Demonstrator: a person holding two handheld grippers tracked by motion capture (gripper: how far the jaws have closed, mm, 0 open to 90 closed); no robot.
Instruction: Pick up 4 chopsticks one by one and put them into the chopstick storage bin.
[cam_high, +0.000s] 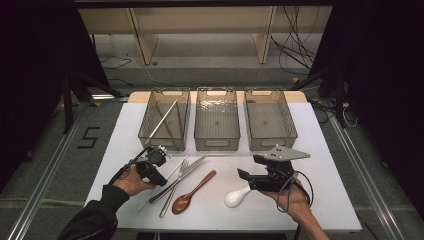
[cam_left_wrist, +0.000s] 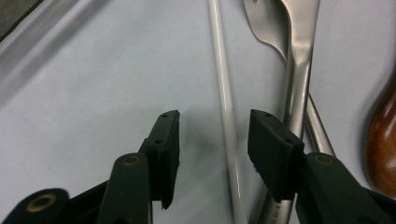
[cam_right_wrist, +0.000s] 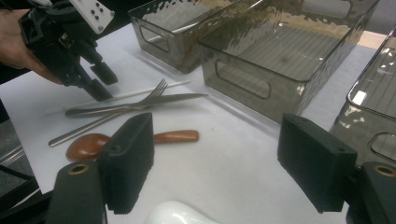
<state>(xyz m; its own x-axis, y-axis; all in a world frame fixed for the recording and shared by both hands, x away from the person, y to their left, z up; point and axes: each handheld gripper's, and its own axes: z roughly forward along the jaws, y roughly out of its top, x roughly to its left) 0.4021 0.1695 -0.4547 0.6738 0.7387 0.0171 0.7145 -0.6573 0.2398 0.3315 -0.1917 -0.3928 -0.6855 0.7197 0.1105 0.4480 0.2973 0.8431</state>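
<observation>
- Left gripper (cam_high: 161, 156), held low over the cutlery at the left of the white table (cam_high: 325, 200), has its jaws half-spread astride the thin pale chopstick (cam_left_wrist: 226, 107); the pads do not appear to touch it, though the view is too close to be sure; no grip yet.
- The step in hand looks like picking that chopstick, probably for the clear smoky plastic bin on the left (cam_high: 165, 119), which already holds sticks; next the jaws must pinch the rod alone, missing the steel fork (cam_left_wrist: 299, 70) just beside it.
- Brown wooden spoon (cam_high: 192, 192) lies nearby.
- White ceramic spoon (cam_high: 237, 196) lies under the right gripper (cam_right_wrist: 215, 158), whose jaws stand wide and empty.
</observation>
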